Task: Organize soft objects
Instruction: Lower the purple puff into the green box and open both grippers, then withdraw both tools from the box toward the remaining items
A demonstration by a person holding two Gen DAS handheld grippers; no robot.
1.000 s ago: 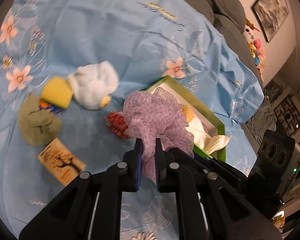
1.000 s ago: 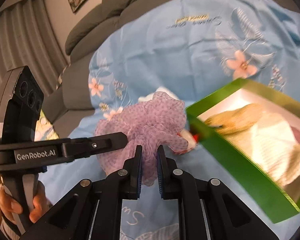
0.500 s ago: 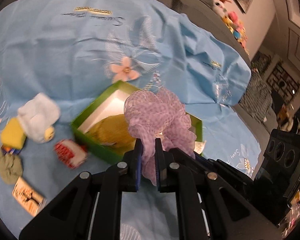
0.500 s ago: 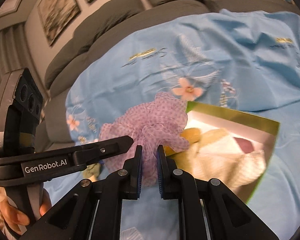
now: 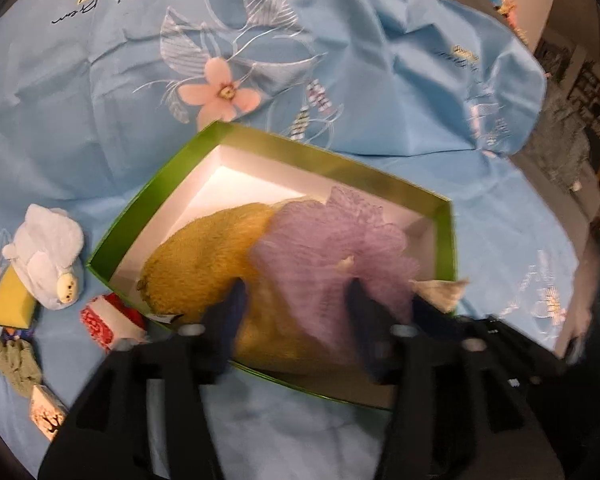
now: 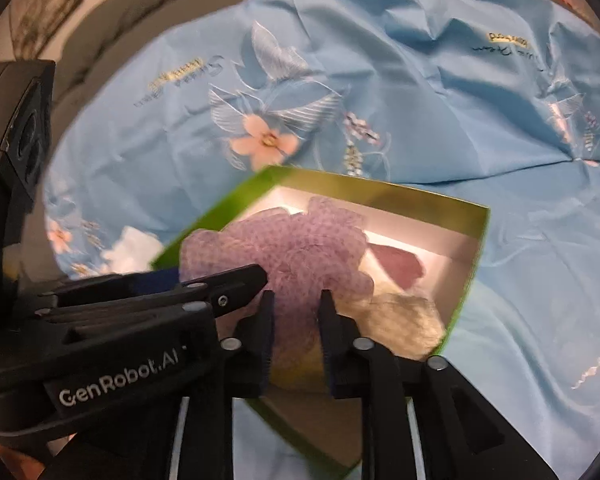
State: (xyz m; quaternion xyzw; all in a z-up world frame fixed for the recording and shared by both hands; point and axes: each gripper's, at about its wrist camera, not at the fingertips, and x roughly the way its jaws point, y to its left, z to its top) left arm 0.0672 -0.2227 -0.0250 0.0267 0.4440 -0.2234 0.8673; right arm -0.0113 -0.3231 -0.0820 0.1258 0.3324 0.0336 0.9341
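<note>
Purple mesh bath pouf, carried clamped by both claws a second ago, has been brought over the green box. Left claw and right claw are opening, pouf released onto a yellow plush.

Colours on the blue floral sheet

The sheet is light blue, printed with pink flowers, white outlined leaves and dark script on a yellow label. The box is bright green outside and white inside. In it lie a lilac mesh puff with a fine darker dotted weave, a mustard-yellow plush, a cream cloth and a mauve piece. Outside it are a pale blue-white soft toy, a yellow sponge, a red-and-white patterned item, an olive-green cloth and a tan card with a dark tree print. Both tools are black with blue pads; white lettering marks the left tool.
</note>
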